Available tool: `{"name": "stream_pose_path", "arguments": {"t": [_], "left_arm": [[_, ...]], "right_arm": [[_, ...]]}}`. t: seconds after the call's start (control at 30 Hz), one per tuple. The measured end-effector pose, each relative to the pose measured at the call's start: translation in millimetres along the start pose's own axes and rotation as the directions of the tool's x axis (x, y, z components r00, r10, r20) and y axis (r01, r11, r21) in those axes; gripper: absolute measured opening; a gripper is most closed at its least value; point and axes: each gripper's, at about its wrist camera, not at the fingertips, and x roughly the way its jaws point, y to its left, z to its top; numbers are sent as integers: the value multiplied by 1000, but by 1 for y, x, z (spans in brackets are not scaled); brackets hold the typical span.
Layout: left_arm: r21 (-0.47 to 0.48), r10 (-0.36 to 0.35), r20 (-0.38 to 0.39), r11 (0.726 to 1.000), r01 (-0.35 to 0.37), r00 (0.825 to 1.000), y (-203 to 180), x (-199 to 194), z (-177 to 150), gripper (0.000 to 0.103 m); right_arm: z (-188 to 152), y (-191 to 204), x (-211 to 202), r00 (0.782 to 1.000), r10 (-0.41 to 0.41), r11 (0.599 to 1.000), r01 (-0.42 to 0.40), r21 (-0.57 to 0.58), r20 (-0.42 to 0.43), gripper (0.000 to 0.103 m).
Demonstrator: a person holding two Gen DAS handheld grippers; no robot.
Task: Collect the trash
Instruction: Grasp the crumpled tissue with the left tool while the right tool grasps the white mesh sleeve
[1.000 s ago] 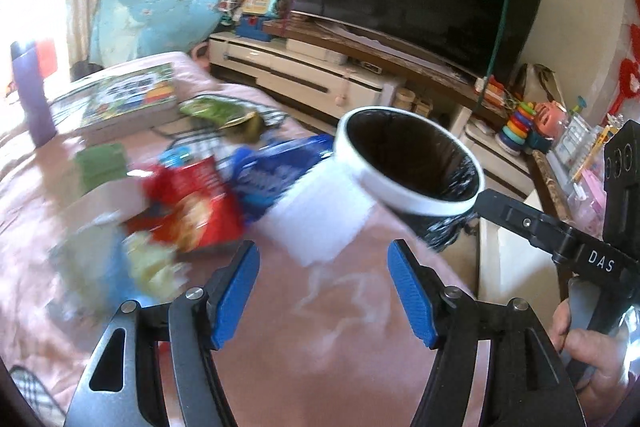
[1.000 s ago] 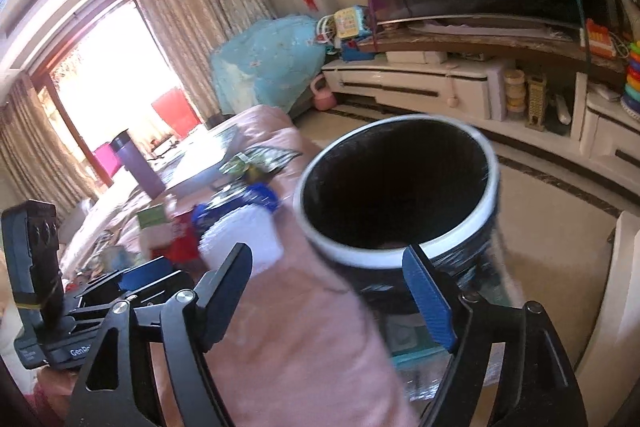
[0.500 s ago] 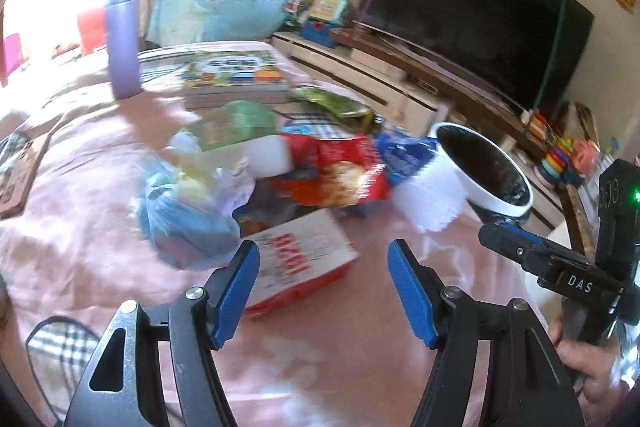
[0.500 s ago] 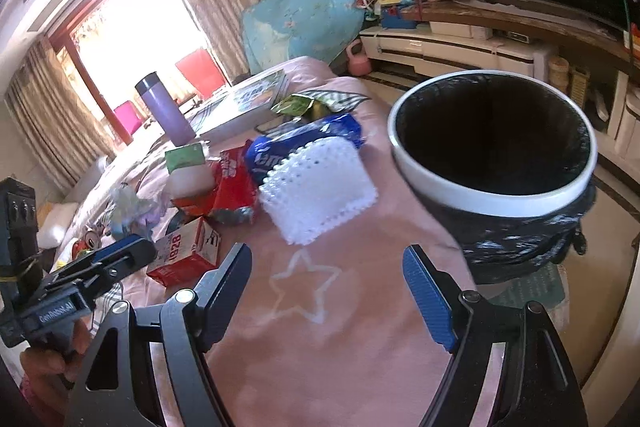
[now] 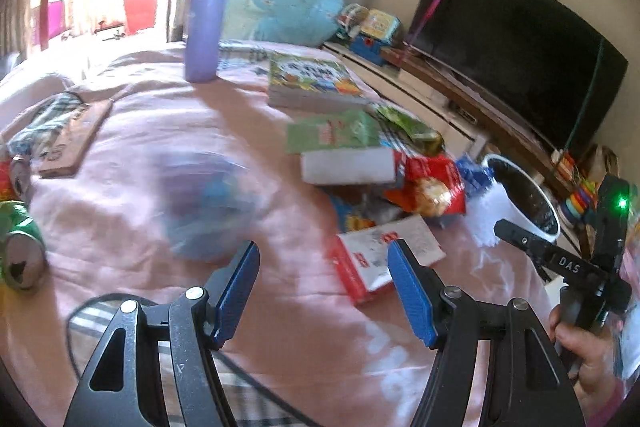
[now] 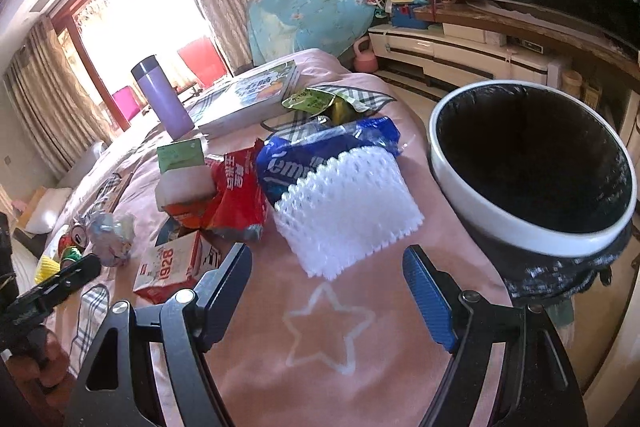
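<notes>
- Pink blanket (image 6: 332, 339) with a pale star outline covers the bed, and all the trash lies on it.
- Black-lined trash bin (image 6: 532, 243) with a white rim stands at the bed's right edge, just beside the litter pile.
- White foam net sleeve (image 6: 344, 207) lies nearest the bin, overlapping a blue snack bag (image 6: 320, 147).
- Red snack bag (image 6: 236, 195) sits left of the blue one, with a white block (image 6: 186, 187) and a green packet (image 6: 178, 155) against it.
- Red-and-white "1928" carton (image 6: 168, 267) lies closest to both tools; in the left wrist view it is just ahead of the right blue pad.
- Crumpled plastic bag (image 5: 204, 203), blurred, lies ahead of the left gripper (image 5: 322, 291), whose jaws are spread wide and empty.
- Right gripper (image 6: 328, 295) hangs over the star, jaws wide apart, holding nothing.
- Purple flask (image 6: 162, 99) stands upright beside a picture book (image 6: 248, 95).
- Green can (image 5: 18, 251) lies on its side at the far left.
</notes>
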Motion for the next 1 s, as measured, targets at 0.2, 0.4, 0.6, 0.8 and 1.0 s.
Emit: {"name": "stream_pose_path", "arguments": {"t": [0.2, 0.4, 0.6, 0.8, 1.0], "left_arm": [[-34, 120, 71, 992, -118, 990, 28, -19, 1, 76], [-105, 150, -30, 983, -152, 988, 51, 21, -2, 75], [-87, 80, -103, 992, -89, 992, 38, 50, -6, 45], [-69, 69, -72, 995, -74, 995, 35, 40, -8, 36], [-75, 58, -51, 995, -62, 997, 35, 23, -13, 35]], "right_arm": [[10, 2, 16, 999, -36, 999, 36, -33, -1, 79], [12, -3, 33, 999, -48, 998, 47, -31, -25, 65], [10, -7, 35, 999, -26, 999, 25, -21, -38, 23], [5, -4, 26, 1000, 7, 1000, -7, -24, -21, 13], [-3, -1, 8, 999, 40, 999, -40, -14, -9, 13]]}}
